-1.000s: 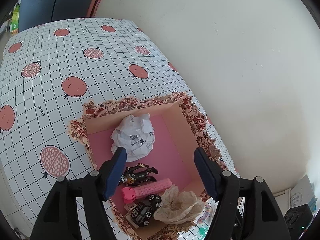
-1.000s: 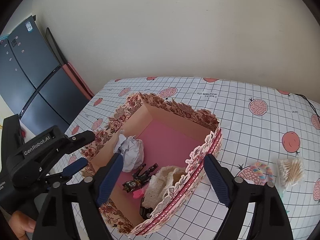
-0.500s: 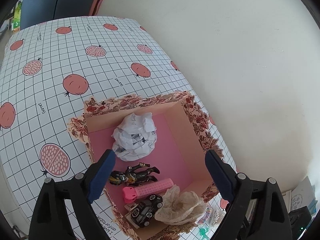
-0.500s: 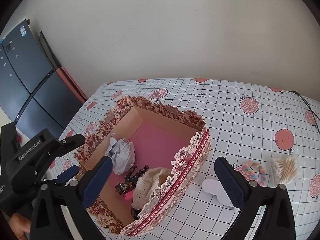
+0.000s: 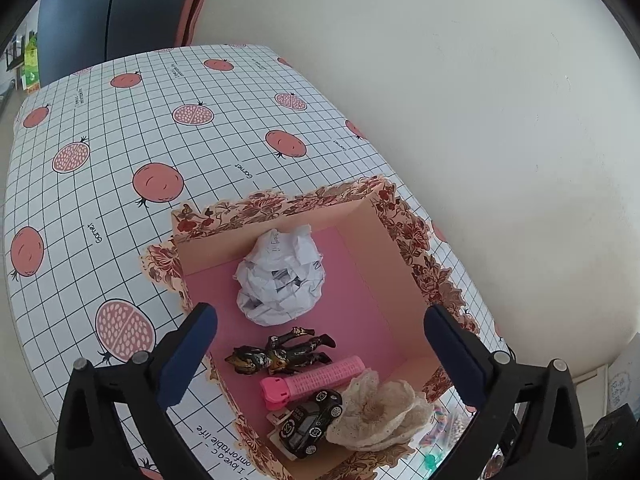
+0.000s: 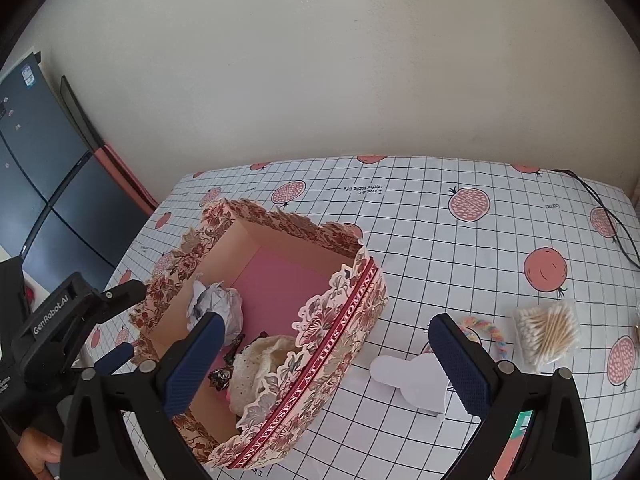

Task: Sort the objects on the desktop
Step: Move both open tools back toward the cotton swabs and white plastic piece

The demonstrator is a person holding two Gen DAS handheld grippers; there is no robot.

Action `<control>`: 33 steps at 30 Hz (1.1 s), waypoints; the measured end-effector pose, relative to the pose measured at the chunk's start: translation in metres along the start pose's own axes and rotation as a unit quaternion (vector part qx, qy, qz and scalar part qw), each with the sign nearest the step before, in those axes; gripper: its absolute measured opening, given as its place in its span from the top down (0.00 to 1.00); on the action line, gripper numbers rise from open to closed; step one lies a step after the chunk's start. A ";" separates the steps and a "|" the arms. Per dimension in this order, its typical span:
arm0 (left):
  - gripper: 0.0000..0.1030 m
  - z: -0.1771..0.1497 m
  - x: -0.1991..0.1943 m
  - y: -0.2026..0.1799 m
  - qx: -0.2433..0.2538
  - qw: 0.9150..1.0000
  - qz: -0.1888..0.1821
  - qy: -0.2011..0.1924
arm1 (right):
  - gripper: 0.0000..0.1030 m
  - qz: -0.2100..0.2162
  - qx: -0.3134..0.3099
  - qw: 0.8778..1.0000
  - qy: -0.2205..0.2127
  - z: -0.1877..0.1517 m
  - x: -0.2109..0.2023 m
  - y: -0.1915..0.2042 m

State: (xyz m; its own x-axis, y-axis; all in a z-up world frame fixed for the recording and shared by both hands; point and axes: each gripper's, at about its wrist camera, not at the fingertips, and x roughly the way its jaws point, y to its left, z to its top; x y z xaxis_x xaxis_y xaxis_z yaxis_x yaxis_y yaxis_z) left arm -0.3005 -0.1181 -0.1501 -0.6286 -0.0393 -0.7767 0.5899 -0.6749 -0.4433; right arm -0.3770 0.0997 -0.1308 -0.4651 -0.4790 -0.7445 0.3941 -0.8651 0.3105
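Observation:
A floral cardboard box [image 5: 280, 204] with a pink floor holds a crumpled paper ball [image 5: 280, 276], a black toy figure [image 5: 280, 354], a pink comb-like piece [image 5: 316, 380], a black toy car [image 5: 312, 420] and a cream lace piece [image 5: 380, 412]. My left gripper [image 5: 320, 312] hovers over the box, its jaws opening with nothing pressed between them. My right gripper [image 6: 326, 320] stands open above the box's red-banded wall [image 6: 340, 320]. Right of the box lie a white card piece [image 6: 412, 376], a rainbow hair tie [image 6: 486, 328] and a bag of cotton swabs [image 6: 548, 330].
The table wears a gridded cloth with pomegranate prints [image 6: 468, 204] and stands against a pale wall. A black cable [image 6: 600, 208] runs along its far right. A dark cabinet [image 6: 36, 168] stands beyond the left end. The left gripper [image 6: 128, 320] shows at the box's left side.
Both pairs of jaws have spread wider. The right gripper has shifted right, so the white card piece now shows. The things in the box lie as before.

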 end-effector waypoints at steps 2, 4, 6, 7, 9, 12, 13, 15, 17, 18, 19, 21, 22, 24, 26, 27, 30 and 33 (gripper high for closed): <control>0.00 -0.001 0.000 -0.002 0.006 1.000 0.002 -0.002 | 0.00 -0.012 -0.004 1.000 -0.004 0.001 -0.001 -0.003; 0.00 -0.002 0.000 -0.005 0.014 1.000 0.005 -0.006 | 0.00 -0.009 0.002 1.000 -0.013 0.002 -0.004 -0.008; 0.00 -0.002 -0.002 -0.009 0.023 1.000 0.007 -0.013 | 0.00 0.004 0.014 1.000 -0.021 0.004 -0.008 -0.013; 0.00 -0.003 -0.003 -0.010 0.027 0.999 0.009 -0.018 | 0.00 0.006 0.019 1.000 -0.024 0.004 -0.009 -0.015; 0.00 -0.004 -0.005 -0.014 0.036 0.999 0.013 -0.025 | 0.00 0.002 0.022 0.999 -0.033 0.005 -0.013 -0.018; 0.00 -0.005 -0.007 -0.022 0.058 0.997 0.021 -0.037 | 0.00 0.013 0.027 0.998 -0.053 0.006 -0.022 -0.026; 0.00 -0.006 -0.008 -0.024 0.066 0.997 0.023 -0.042 | 0.00 0.021 0.025 0.998 -0.062 0.007 -0.025 -0.028; 0.00 -0.007 -0.012 -0.029 0.078 0.995 0.025 -0.055 | 0.00 0.022 0.022 0.996 -0.079 0.008 -0.033 -0.031; 0.00 -0.008 -0.017 -0.034 0.086 0.993 0.019 -0.073 | 0.00 0.023 0.023 0.995 -0.091 0.010 -0.040 -0.037; 0.00 -0.010 -0.020 -0.037 0.089 0.992 0.016 -0.084 | 0.00 0.024 0.025 0.994 -0.099 0.011 -0.045 -0.040; 0.00 -0.011 -0.023 -0.038 0.091 0.991 0.014 -0.096 | 0.00 0.026 0.028 0.993 -0.111 0.011 -0.050 -0.043; 0.00 -0.013 -0.027 -0.042 0.093 0.988 0.022 -0.119 | 0.00 0.036 0.025 0.989 -0.138 0.011 -0.062 -0.049; 0.00 -0.014 -0.029 -0.044 0.095 0.987 0.026 -0.128 | 0.00 0.039 0.022 0.988 -0.147 0.012 -0.068 -0.052; 0.00 -0.016 -0.033 -0.047 0.098 0.985 0.021 -0.143 | 0.00 0.043 0.019 0.987 -0.157 0.012 -0.076 -0.058; 0.00 -0.019 -0.038 -0.051 0.101 0.982 0.008 -0.161 | 0.00 0.049 0.024 0.985 -0.162 0.012 -0.083 -0.066; 0.00 -0.021 -0.041 -0.053 0.103 0.980 0.001 -0.171 | 0.00 0.054 0.030 0.985 -0.164 0.011 -0.086 -0.071; 0.00 -0.027 -0.047 -0.061 0.117 0.974 -0.008 -0.194 | 0.00 0.069 0.044 0.981 -0.175 0.009 -0.093 -0.088; 0.00 -0.034 -0.049 -0.072 0.135 0.970 -0.021 -0.200 | 0.00 0.055 0.041 0.978 -0.197 0.005 -0.104 -0.100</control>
State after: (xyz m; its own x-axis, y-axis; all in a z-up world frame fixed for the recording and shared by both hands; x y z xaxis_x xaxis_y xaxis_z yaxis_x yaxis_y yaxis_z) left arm -0.2947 -0.0423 -0.0950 -0.8270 -0.2547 -0.5012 0.4401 -0.8481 -0.2951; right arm -0.3720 0.2350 -0.0818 -0.6983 -0.5769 -0.4237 0.4018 -0.8059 0.4350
